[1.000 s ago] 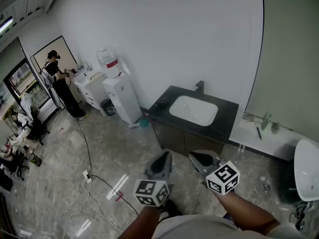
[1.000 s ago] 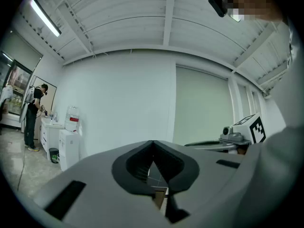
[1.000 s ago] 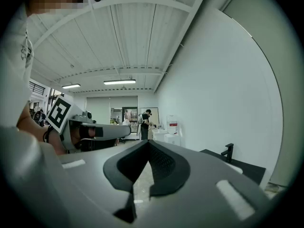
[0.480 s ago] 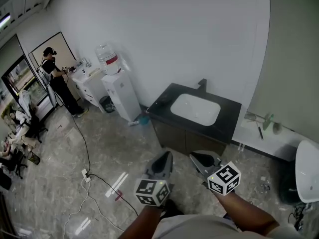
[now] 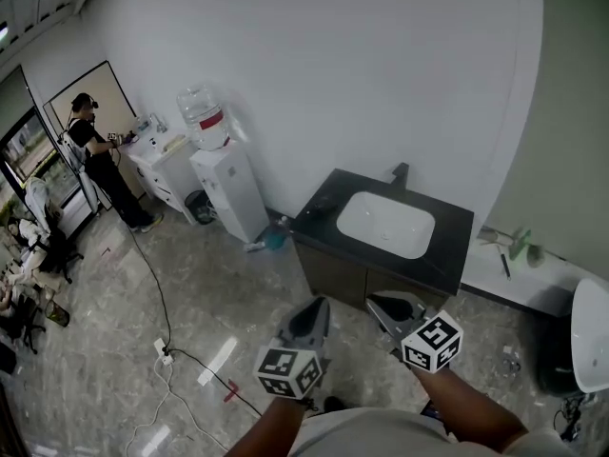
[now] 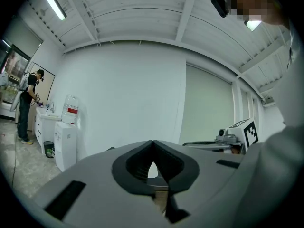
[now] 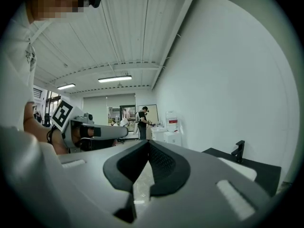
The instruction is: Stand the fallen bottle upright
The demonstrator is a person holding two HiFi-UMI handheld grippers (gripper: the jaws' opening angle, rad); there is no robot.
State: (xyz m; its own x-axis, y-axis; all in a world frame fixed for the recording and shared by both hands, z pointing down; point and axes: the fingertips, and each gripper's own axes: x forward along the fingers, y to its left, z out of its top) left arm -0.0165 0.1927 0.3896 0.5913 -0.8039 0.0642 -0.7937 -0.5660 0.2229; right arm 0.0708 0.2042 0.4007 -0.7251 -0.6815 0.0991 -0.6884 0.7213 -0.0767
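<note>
My left claw (image 5: pixel 319 305) and right claw (image 5: pixel 379 302) are both pressed together with nothing in them, held level side by side in front of the sink (image 5: pixel 385 225) and well short of it. I cannot pick out the bottle for certain. My best guess is the small green thing (image 5: pixel 519 245) on the white tabletop (image 5: pixel 552 288) just right of the sink, with a thin dark stick (image 5: pixel 504 265) beside it, but it is too small to tell whether it lies or leans. That is the first risk: going for the wrong object. The second is arriving with the claws together, because a closed tip would only shove a lying bottle, and a round one would likely roll along the tabletop or off its front edge. I judge I should open one claw before I get near and come at the bottle across its width, not along it.
</note>
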